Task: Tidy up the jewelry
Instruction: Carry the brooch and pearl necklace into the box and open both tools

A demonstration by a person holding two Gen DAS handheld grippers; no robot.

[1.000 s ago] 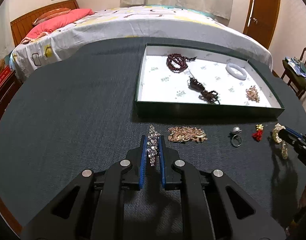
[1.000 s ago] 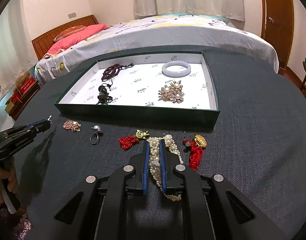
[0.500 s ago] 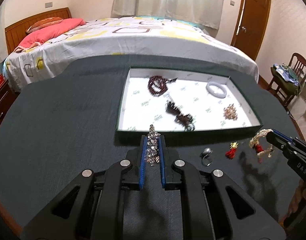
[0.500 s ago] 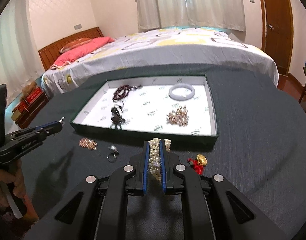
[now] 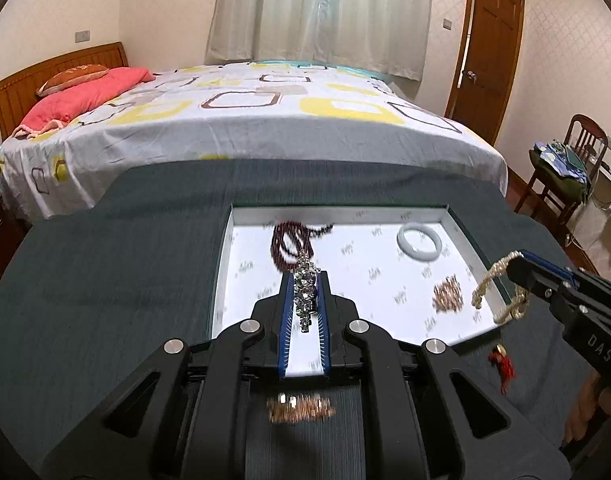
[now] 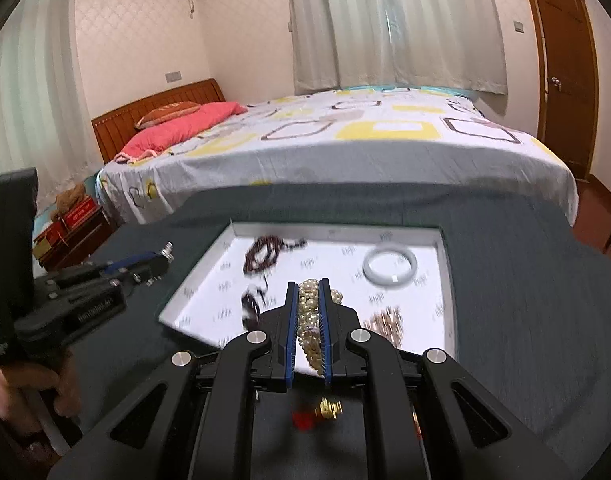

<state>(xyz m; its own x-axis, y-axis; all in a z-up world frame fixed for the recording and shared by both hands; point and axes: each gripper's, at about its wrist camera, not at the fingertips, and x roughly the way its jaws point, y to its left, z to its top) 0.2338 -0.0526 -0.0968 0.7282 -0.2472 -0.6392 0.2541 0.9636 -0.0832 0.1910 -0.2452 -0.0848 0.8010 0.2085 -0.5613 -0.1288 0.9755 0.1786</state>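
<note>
A silver crystal bracelet (image 5: 304, 298) is gripped between the blue-lined fingers of the left claw (image 5: 304, 280), which is held above the near left part of the white-lined tray (image 5: 225, 264) set on the dark desk (image 5: 105, 280). A pearl necklace (image 6: 311, 320) is clamped in the right claw (image 6: 307, 286), and its strands are seen hanging in a loop from the claw tip over the tray's near right corner in the left wrist view. Inside the tray, a string of dark red beads (image 5: 291, 240) is laid at the far left, a pale bangle (image 5: 419, 241) at the far right, and a rose-gold brooch (image 5: 448, 298) at the near right; a dark knotted piece (image 6: 251, 304) is seen near the left of the right claw, though its form is blurred and cannot be told exactly. On the desk, near of the tray, a rose-gold chain (image 5: 299, 407) is left lying under the left claw, blurred by motion, and a red tassel piece (image 5: 503, 364) is placed to the right, just outside the tray's near wall. A gold clasp with red threads (image 6: 321, 412) is seen on the desk beneath the right claw. Beyond the desk, a bed (image 5: 245, 120) with a patterned sheet and a pink pillow (image 5: 85, 92) is seen.
</note>
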